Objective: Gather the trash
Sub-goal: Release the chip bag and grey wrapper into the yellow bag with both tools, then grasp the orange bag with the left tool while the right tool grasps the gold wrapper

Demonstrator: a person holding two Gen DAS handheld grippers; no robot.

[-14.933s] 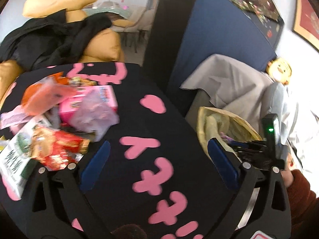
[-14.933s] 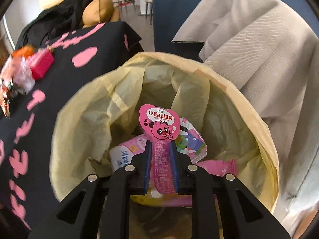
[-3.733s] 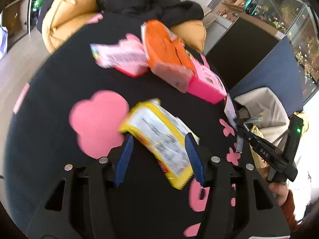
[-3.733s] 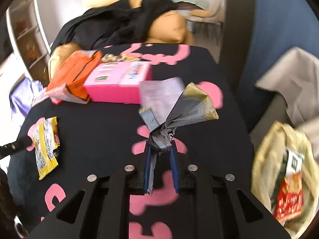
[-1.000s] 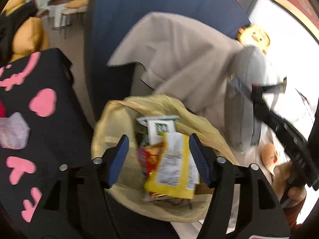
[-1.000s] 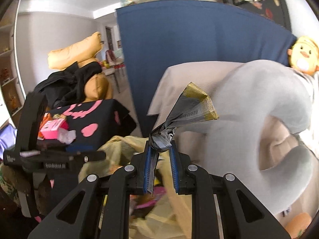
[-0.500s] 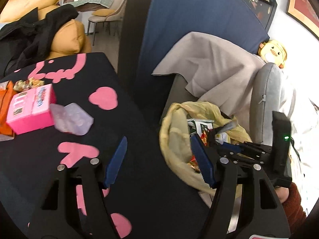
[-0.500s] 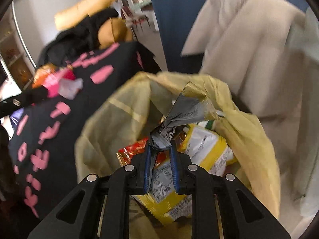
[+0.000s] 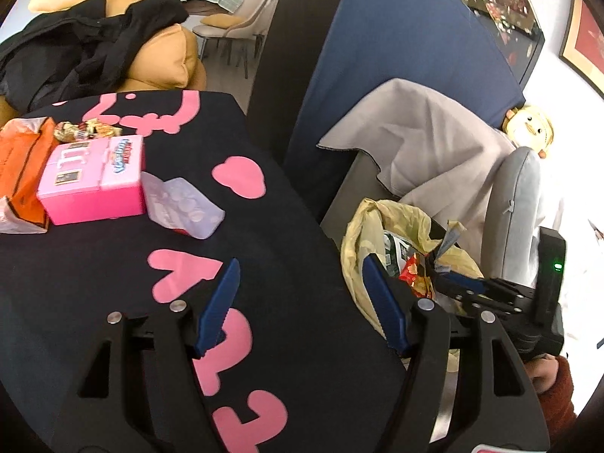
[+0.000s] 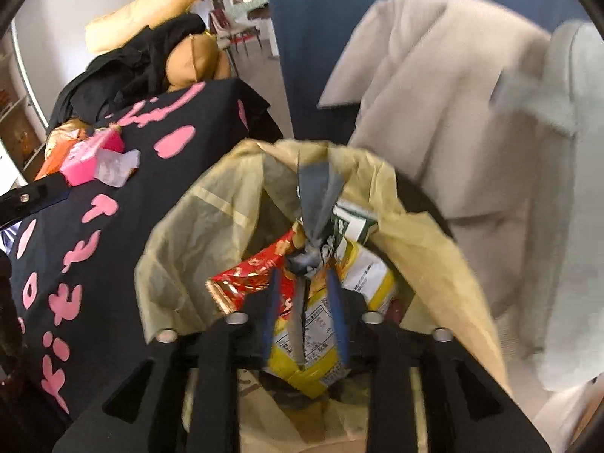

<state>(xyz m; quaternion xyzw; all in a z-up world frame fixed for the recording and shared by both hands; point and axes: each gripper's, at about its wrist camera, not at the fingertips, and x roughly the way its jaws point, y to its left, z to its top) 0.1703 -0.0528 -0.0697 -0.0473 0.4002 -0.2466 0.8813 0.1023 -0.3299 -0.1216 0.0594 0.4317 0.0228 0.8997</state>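
- The left tool hangs over the black desk with its blue pads spread wide and nothing between them. Ahead of it and to its left lies what remains to be collected: an orange packet, a pink box and a clear plastic tray leaning on the box's near corner.
- To the left tool's right, just off the desk edge, stands the yellow trash bag, its mouth open.
- The right tool points down into the bag's mouth. Its jaws have just been opening, and the grey foil wrapper stands between the pads – loose, as far as the blur shows, no longer pinched.
- Below and just beyond the right tool's tips lie a red packet and a yellow packet, already inside the bag.
- The step in hand looks like the drop. Done well, the jaws part fully while the tool stays over the middle of the opening, so the light wrapper falls clear of the rim – foil can cling to a pad, so a short pause before withdrawing should help.
- The left tool could meanwhile go for the tray, the nearest piece.
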